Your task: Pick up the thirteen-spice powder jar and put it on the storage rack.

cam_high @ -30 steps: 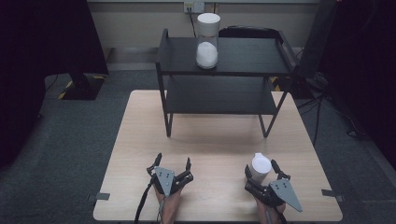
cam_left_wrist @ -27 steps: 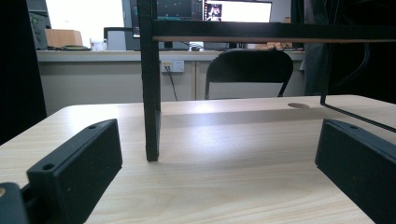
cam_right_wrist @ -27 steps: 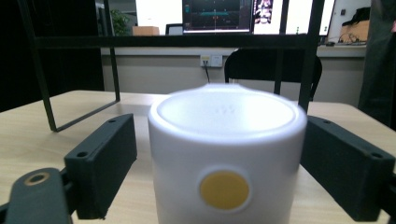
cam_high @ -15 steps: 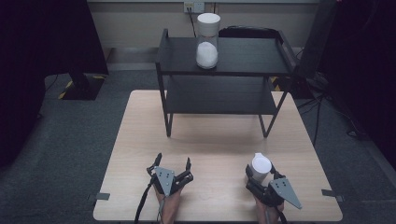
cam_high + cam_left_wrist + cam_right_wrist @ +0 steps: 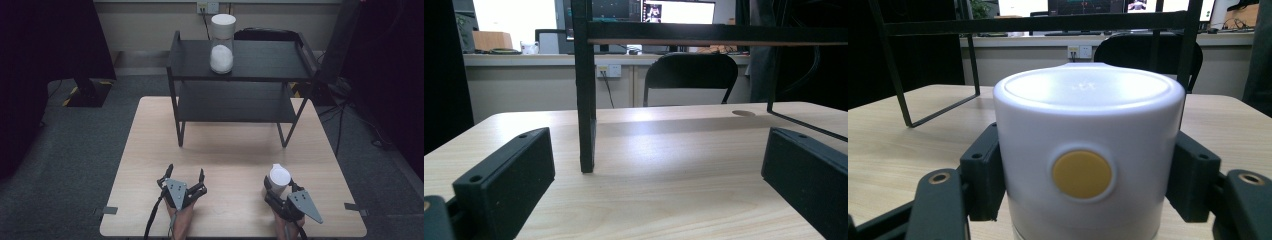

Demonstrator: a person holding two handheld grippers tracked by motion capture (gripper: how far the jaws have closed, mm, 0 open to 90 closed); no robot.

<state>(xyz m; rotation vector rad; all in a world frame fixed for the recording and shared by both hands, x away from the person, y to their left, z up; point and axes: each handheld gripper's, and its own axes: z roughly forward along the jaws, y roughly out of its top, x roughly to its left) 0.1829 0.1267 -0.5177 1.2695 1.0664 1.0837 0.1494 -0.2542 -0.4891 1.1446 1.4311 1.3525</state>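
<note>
White plastic is what the right gripper (image 5: 278, 192) has hold of: a white container (image 5: 279, 178) standing on the pale wooden table (image 5: 150, 150) near its front right corner. From the high view it is just a small capped cylinder between the black jaws. The right gripper view is what shows the grip itself, the jaws having just closed and both pads now pressed against the container's (image 5: 1088, 165) sides, along with a round yellow button (image 5: 1081, 174) on its front wall and a smooth, slightly domed lid. The bottom of the container is cut off in that view, so I cannot see how it meets the table there.

The left gripper (image 5: 186, 181) rests at the front of the table, well apart from the right one, jaws spread wide with nothing between them. Its own view looks low across the tabletop between the two black fingers (image 5: 504, 180) at one leg of the black shelf rack (image 5: 585, 100), with a black chair (image 5: 691, 77) and lit screens beyond.

The high view alone gives the rack's (image 5: 240, 95) whole layout: two tiers at the far end of the table, and on the top one a tall clear jar (image 5: 222, 44) with a white lid and white contents in its lower part. What that filling is I cannot make out. The room to either side lies in deep shadow.
</note>
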